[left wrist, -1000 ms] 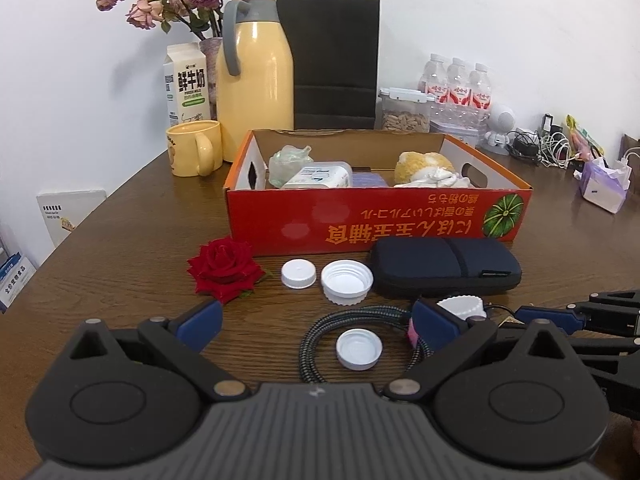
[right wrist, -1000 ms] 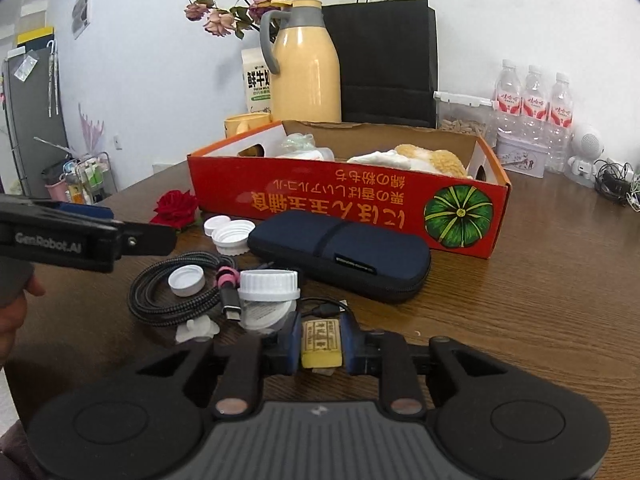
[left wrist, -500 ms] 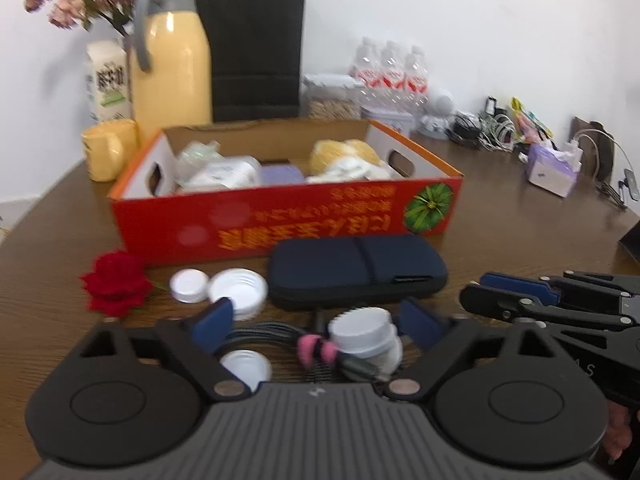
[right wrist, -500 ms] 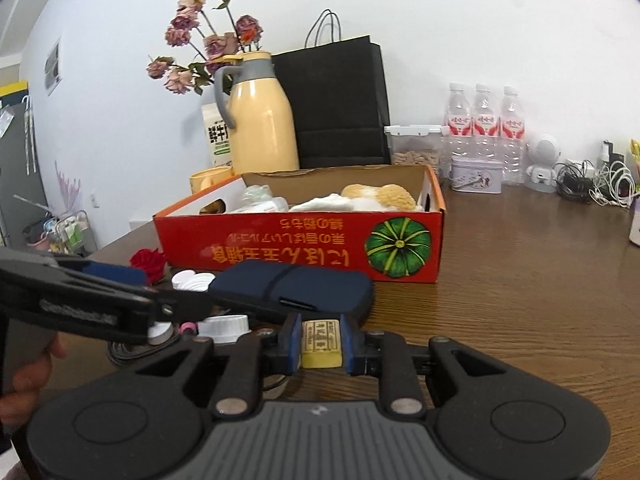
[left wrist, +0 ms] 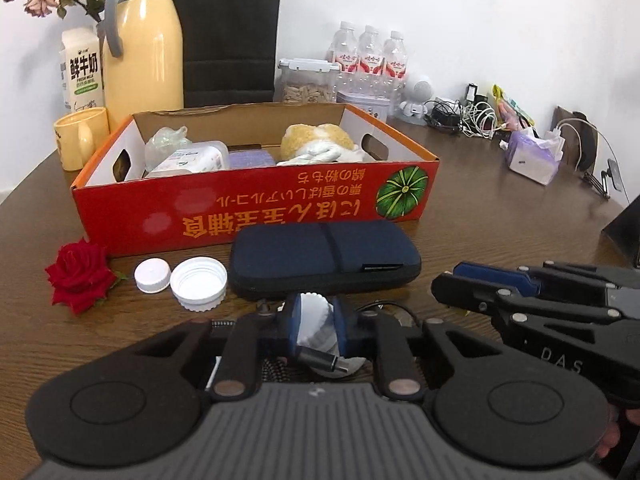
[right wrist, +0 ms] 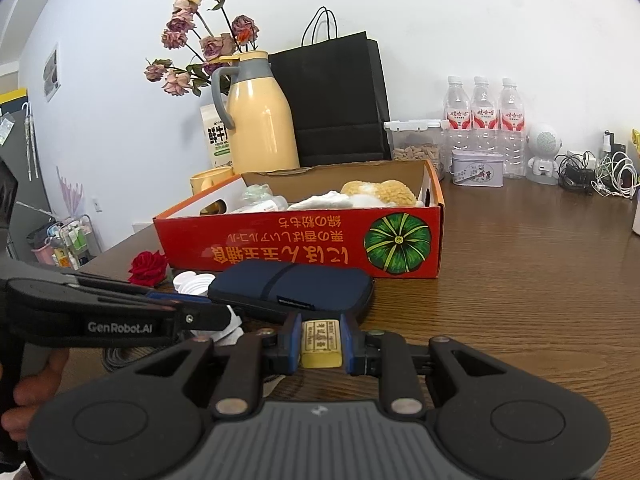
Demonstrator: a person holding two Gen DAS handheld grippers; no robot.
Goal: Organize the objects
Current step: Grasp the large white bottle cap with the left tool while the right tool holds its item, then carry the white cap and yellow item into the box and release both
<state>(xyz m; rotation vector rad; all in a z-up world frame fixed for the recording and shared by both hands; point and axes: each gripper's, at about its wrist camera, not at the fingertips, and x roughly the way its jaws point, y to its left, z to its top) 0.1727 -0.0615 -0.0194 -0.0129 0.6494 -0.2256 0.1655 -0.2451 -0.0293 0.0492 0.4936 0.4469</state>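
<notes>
My left gripper is shut on a small white-capped jar, low over the table in front of the navy pouch. A cable plug lies just under it. My right gripper is shut on a small yellow labelled block and is held above the table, right of the left gripper. The red cardboard box behind the pouch holds a wipes pack, a plush toy and cloth. The red box also shows in the right wrist view.
A red rose and two white lids lie left of the pouch. A yellow jug, mug, milk carton, black bag, bottles and chargers stand behind the box.
The left gripper swung right and shut on the white-capped jar. The right gripper rose and moved right, still holding the yellow block.
</notes>
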